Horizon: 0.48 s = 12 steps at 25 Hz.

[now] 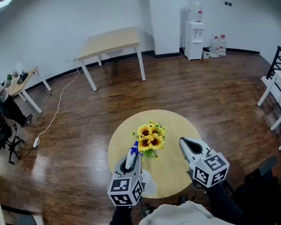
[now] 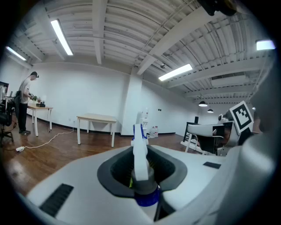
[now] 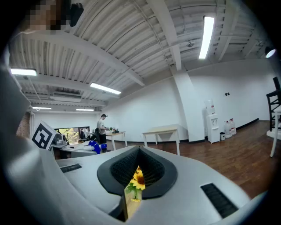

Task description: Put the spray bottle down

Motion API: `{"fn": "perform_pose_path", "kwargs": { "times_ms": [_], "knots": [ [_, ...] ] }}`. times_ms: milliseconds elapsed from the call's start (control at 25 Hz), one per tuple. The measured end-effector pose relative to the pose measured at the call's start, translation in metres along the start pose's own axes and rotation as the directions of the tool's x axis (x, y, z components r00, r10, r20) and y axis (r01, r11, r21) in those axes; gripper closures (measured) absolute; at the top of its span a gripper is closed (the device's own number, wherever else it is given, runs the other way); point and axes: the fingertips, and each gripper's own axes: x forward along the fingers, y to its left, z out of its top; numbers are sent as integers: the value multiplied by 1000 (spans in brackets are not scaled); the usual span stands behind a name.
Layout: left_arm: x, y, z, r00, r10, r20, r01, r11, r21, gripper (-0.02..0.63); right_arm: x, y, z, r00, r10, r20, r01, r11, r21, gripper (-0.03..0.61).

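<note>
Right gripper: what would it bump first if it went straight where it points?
Probably the sunflowers: they show between the jaws of the right gripper, and the head view shows it aimed at them over the round table. Its height against them is unclear.

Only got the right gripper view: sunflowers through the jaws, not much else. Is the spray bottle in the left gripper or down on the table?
Observer: In the left gripper. Its own view shows the jaws shut on the spray bottle, with the spray head sticking up between them.
Operator: Where is it relative to the flowers?
Observer: The head view has it over the round table, on the person's left of the sunflowers, close beside them.
Operator: Base on the table yet?
Observer: Can't tell. In the head view the left gripper covers the bottle's body, so only its white and blue top shows.
</note>
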Motion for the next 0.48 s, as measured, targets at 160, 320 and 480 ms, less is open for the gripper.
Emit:
{"fn": "perform_pose_path", "kwargs": {
  "times_ms": [160, 320, 480],
  "knots": [
    [20, -16, -9, 999, -30, 25, 29, 999, 44, 529, 0, -3, -2, 1000, -1, -8, 1, 1000, 2, 591],
    [46, -52, -7, 985, -130, 112, 114, 983, 141, 529, -4, -16, -7, 1000, -13, -20, 13, 1000, 1, 591],
    [73, -78, -8, 968, -208, 140, 180, 966, 187, 529, -12, -23, -9, 999, -34, -22, 34, 999, 0, 591]
  ]
}}
